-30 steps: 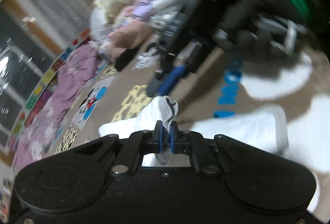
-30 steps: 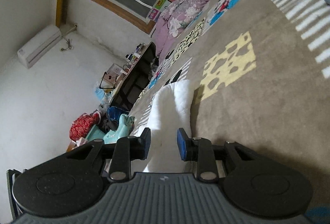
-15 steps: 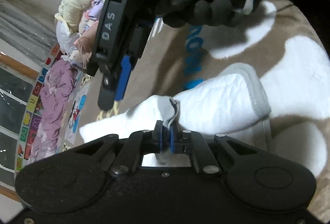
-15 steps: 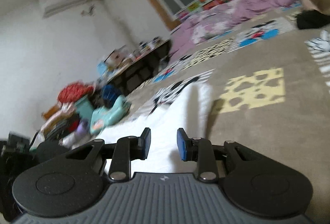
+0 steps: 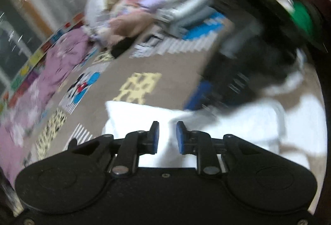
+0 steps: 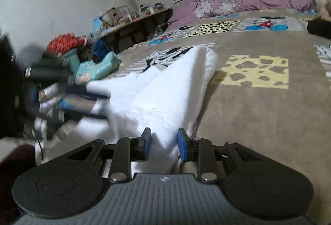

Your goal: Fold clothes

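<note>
Landmark: yellow spotted patch (image 6: 256,71) on the brown patterned blanket (image 6: 258,117) that carries everything.

Right wrist view, left to right:
- Blurred dark shape at the far left edge; kind cannot be told.
- Red bundle (image 6: 62,42) and teal item (image 6: 95,67), well left of the yellow patch, near the wall.
- Low shelf (image 6: 134,28) with small clutter, left of and behind the patch.
- White garment (image 6: 165,90), the thing to fold: lies on the blanket just left of the yellow patch, partly doubled over, one corner pointing away towards the striped cartoon square.
- Right tongs (image 6: 163,144): released, blue pads apart, the near fold of the white garment between them; contact with the pads cannot be told.
- Purple floral quilt (image 6: 248,1), behind the patch, under the window.

Left wrist view (heavily blurred), left to right:
- Purple quilt (image 5: 51,71), far left of the yellow patch (image 5: 140,88).
- Left tongs (image 5: 166,136): released, pads apart, poised over the white garment (image 5: 144,119), which lies just in front of the patch.
- Heap of mixed clothes (image 5: 165,1), behind the patch.
- Dark blurred object with a blue part (image 5: 198,94), right of the patch, over the garment; likely the other tool.
</note>
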